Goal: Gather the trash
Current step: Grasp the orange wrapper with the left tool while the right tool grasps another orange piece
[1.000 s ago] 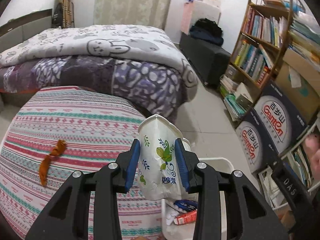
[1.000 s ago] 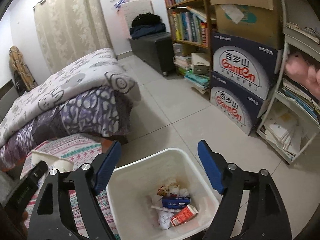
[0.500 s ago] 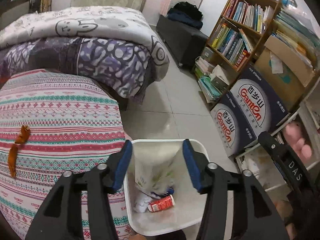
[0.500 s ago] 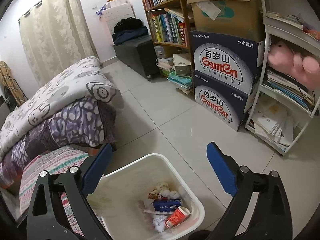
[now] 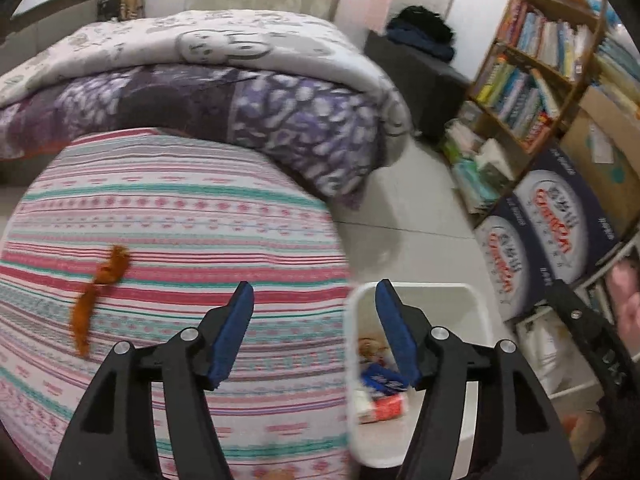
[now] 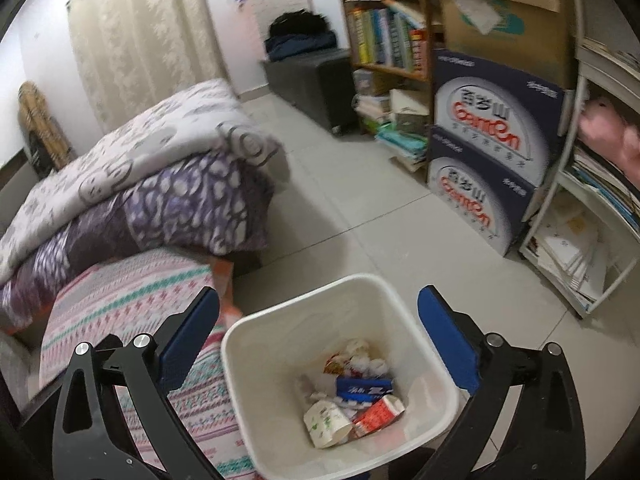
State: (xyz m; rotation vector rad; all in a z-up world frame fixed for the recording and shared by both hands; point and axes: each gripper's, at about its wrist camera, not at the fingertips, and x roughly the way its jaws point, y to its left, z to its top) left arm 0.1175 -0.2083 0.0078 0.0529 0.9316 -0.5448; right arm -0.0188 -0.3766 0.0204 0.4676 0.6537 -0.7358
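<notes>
Bedroom floor: stacked navy boxes read "Ganten" beside bookshelf. White bin holds leaf-print cup. Left gripper and right gripper jaws opening, both empty.

- Two stacked dark blue cartons beside the bookshelf both show "Ganten" in red under Chinese characters.
- Everything else is too blurred to read.

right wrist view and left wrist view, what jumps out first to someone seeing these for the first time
The white trash bin on the tiled floor draws the eye, with a crumpled paper cup, a blue wrapper and a red carton at its bottom. Beside it spreads a pink striped cloth, where an orange scrap lies alone. Stacked navy water boxes stand by the bookshelf.
</notes>
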